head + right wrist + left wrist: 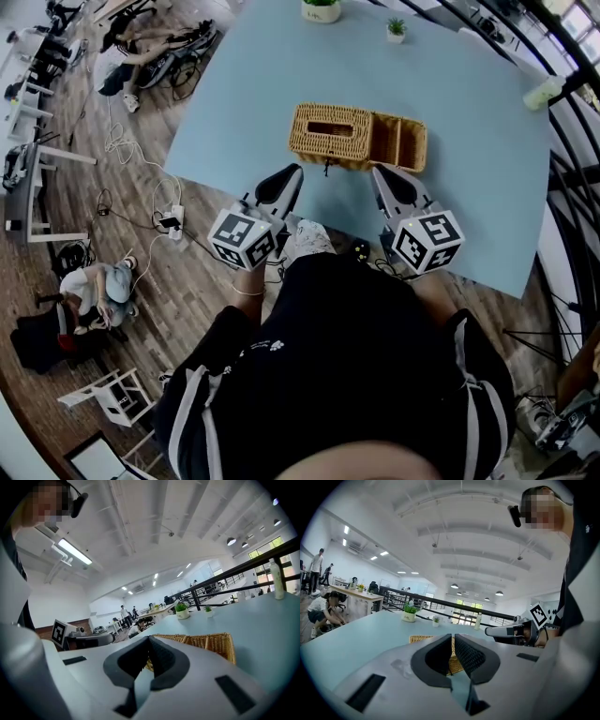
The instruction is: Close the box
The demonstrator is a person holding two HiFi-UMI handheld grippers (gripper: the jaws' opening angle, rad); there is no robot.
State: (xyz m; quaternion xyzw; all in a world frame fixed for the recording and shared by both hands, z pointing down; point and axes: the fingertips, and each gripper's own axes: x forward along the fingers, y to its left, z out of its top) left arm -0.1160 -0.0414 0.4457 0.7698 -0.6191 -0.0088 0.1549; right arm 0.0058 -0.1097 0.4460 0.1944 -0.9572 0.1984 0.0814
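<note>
Head view: left tongs [292,172] pressed together, empty, just short of tan woven wicker box [328,134] on pale blue counter [469,122], right half uncovered; right tongs [380,172] likewise closed, empty. Risks blunt tips shoving the light box away instead of closing it.

Wicker box [358,137] on blue table [469,178], left gripper [294,171] and right gripper [378,172] near it.

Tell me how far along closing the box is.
Nothing done yet: the wicker box is open on its right side. Nothing in hand: the left tool and right tool are shut, empty, just short of it. Left: the whole closing.
</note>
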